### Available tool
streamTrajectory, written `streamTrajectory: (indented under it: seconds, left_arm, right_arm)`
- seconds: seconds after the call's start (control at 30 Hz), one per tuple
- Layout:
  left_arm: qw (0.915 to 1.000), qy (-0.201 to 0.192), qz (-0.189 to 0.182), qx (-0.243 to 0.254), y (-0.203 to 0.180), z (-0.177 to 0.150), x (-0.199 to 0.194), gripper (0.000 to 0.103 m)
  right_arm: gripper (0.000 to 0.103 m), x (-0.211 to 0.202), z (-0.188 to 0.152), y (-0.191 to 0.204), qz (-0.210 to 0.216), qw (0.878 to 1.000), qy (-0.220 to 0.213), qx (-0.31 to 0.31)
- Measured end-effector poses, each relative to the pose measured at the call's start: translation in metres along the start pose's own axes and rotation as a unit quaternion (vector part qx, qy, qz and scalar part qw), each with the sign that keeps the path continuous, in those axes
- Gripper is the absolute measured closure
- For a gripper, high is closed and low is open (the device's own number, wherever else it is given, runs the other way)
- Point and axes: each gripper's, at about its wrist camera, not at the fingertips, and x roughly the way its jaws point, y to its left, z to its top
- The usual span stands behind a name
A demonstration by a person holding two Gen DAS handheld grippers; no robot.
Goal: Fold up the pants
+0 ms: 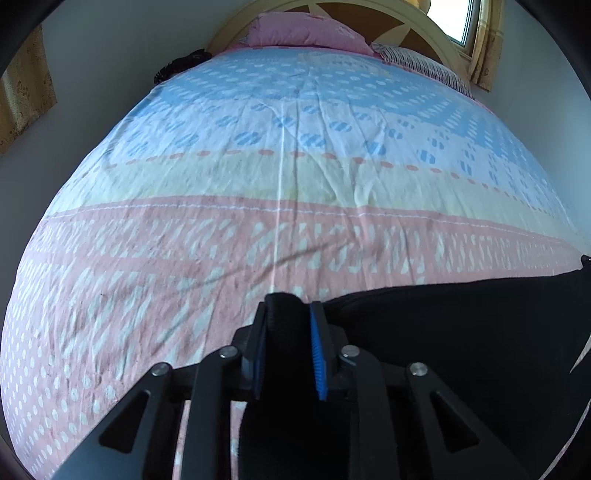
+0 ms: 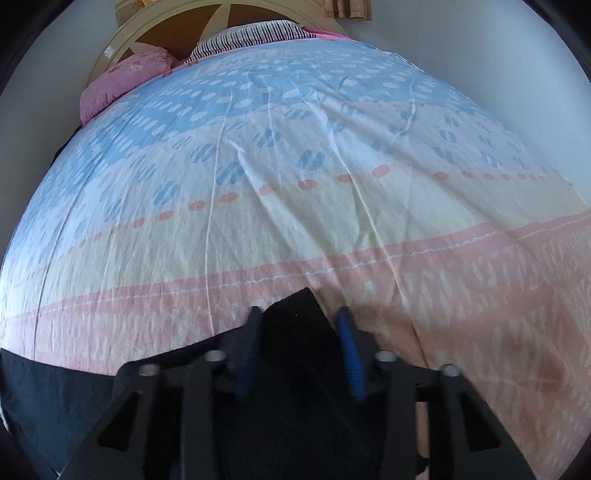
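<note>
The black pants (image 1: 461, 350) lie on the near part of the bed, stretching away to the right in the left wrist view. My left gripper (image 1: 287, 308) is shut on a thick fold of their edge, which bulges up between the blue pads (image 1: 317, 354). In the right wrist view the pants (image 2: 55, 387) run off to the lower left. A pointed corner of them sticks up between the fingers of my right gripper (image 2: 299, 314). That gripper is shut on this corner, though the picture is somewhat blurred.
The bed (image 1: 280, 184) wears a wrinkled sheet with pink, yellow and blue patterned bands. A pink pillow (image 1: 306, 31) and a striped pillow (image 1: 424, 64) rest against the cream headboard (image 2: 122, 37). A window with curtains (image 1: 484, 40) is at the far right.
</note>
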Motion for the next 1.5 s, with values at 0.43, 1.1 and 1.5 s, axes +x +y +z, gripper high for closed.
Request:
streamTrajectory:
  seconds: [0.43, 1.1, 1.5]
  left_arm:
    - [0.9918, -0.112, -0.052, -0.034, 0.008, -0.008, -0.079, 0.092]
    - [0.9676, -0.179, -0.171, -0.050, 0.036, -0.136, -0.135, 0.092]
    - [0.9793, -0.159, -0.125, -0.001, 0.028, -0.171, -0.123, 0.087]
  right_arm:
    - [0.092, -0.135, -0.058, -0.040, 0.035, 0.985, -0.168, 0.015]
    - [0.093, -0.202, -0.206, -0.087, 0.046, 0.976, -0.212, 0.022]
    - [0.092, -0.198, -0.239, -0.088, 0.032, 0.984, -0.175, 0.017]
